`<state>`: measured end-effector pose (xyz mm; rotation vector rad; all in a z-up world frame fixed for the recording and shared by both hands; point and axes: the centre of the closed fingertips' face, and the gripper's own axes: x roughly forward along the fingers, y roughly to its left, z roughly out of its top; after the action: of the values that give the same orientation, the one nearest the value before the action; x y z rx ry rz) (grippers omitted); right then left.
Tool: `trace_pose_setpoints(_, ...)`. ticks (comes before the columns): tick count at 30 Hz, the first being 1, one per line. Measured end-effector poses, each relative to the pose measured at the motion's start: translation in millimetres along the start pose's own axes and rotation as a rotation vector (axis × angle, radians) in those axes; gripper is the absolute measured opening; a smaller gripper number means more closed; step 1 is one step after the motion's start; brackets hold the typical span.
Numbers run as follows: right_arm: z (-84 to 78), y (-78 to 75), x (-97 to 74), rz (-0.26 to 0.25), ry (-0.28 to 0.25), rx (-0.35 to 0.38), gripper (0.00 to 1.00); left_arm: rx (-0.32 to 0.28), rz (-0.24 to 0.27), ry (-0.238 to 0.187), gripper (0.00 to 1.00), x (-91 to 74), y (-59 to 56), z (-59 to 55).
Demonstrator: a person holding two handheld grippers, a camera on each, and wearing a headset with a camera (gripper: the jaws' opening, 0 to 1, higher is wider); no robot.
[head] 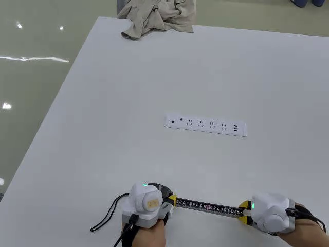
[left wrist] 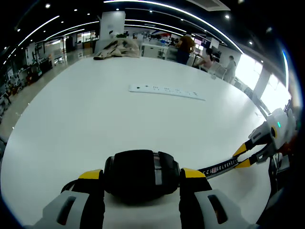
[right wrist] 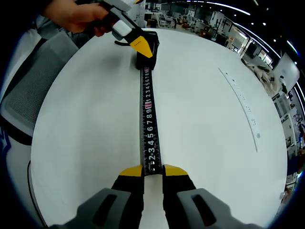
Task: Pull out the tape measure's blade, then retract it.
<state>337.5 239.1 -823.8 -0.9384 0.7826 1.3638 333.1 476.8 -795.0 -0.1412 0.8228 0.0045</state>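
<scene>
The black tape measure case sits on the white table, clamped between the yellow-tipped jaws of my left gripper; in the head view that gripper is at the bottom left of centre. The black blade with white numbers runs out flat over the table to my right gripper, which is shut on the blade's end. In the head view the blade spans between the case and the right gripper. A black wrist cord trails left from the case.
A white power strip lies mid-table beyond the blade. A beige cloth bundle rests at the table's far edge. The table's left edge drops to a glossy floor. People stand far off in the left gripper view.
</scene>
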Motion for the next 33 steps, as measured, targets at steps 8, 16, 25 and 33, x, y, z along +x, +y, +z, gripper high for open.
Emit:
trace_pose_setpoints(8,5.8,2.1,2.6,0.015,-0.003,0.003,0.13,0.004,-0.001,0.000,0.60,0.4,0.1,-0.3)
trace_pose_setpoints(16,10.9,3.4,7.3,0.030,-0.005,0.011,0.13,0.006,-0.002,0.005,0.60,0.9,0.2,-0.5)
trace_pose_setpoints(25,16.9,4.4,11.1,0.045,-0.011,0.019,0.13,0.008,-0.003,0.009,0.60,0.6,0.0,-0.4)
trace_pose_setpoints(33,25.0,5.8,13.9,0.057,-0.013,0.017,0.13,0.011,-0.005,0.012,0.60,0.5,0.1,-0.3)
